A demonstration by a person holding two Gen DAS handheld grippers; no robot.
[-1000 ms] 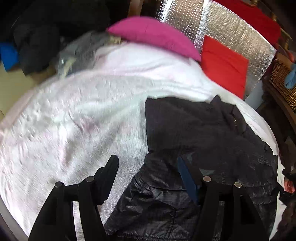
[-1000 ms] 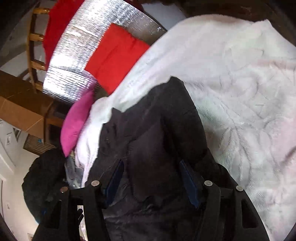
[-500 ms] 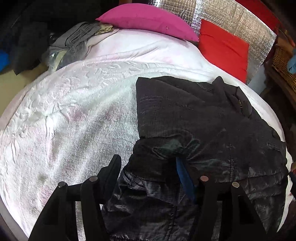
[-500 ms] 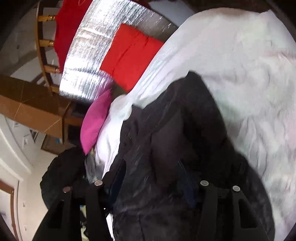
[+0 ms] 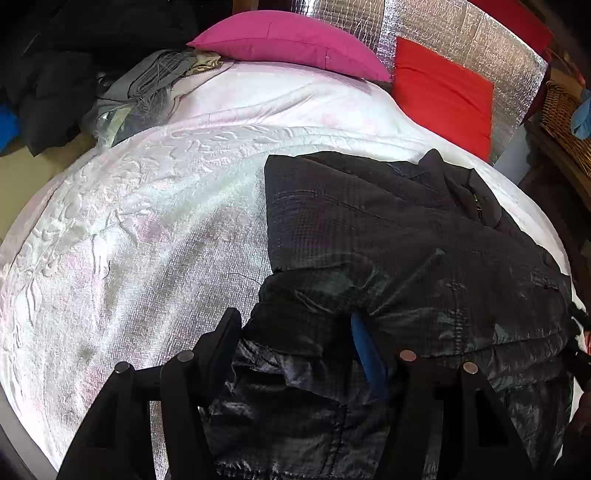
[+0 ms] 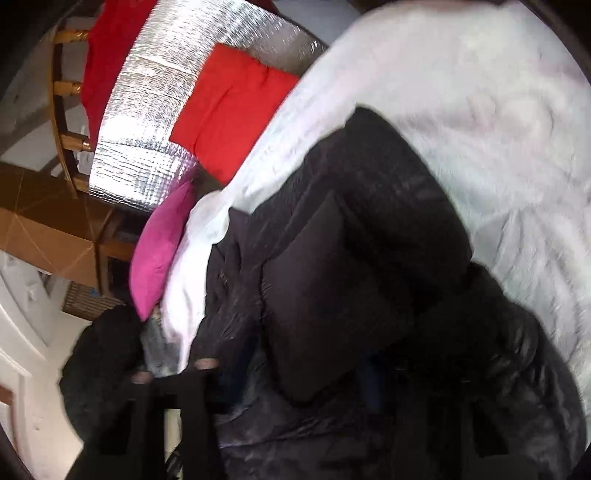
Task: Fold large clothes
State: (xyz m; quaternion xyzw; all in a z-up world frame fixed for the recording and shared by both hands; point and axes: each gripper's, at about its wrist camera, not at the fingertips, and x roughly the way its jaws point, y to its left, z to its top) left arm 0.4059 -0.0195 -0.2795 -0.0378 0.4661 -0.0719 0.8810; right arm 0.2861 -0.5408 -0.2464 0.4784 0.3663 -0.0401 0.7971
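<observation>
A: What is seen in the left wrist view, from left to right?

B: A dark heap of clothes point(image 5: 55, 74) is piled at the far left, with grey fabric point(image 5: 147, 85) beside it. A white bedspread point(image 5: 147, 221) is spread over the bed. A pink pillow point(image 5: 291, 40) is laid at the head, then a red cushion point(image 5: 443, 92) against a silver foil panel point(image 5: 461, 33). A wicker basket point(image 5: 565, 122) is set at the far right.

A: Where is the garment found?

B: The black jacket point(image 5: 388, 240) is laid on the right half of the bedspread, partly folded over itself.

A: How is the left gripper point(image 5: 295, 343) held?

B: Its jaws are kept apart. A bunched edge of the jacket is straddled by them, the blue pad point(image 5: 364, 350) being pressed into the fabric; no firm pinch is shown, so it is counted as released.

A: And the right gripper point(image 6: 291, 369)?

B: That view is blurred. Its jaws have just been closing, and a thick fold of the jacket point(image 6: 351, 277) is caught between them, so it is clenched on the jacket. The pillow point(image 6: 159, 254), cushion point(image 6: 229, 110) and foil panel point(image 6: 155, 110) are seen at the left there, the bedspread point(image 6: 480, 110) at the right.
</observation>
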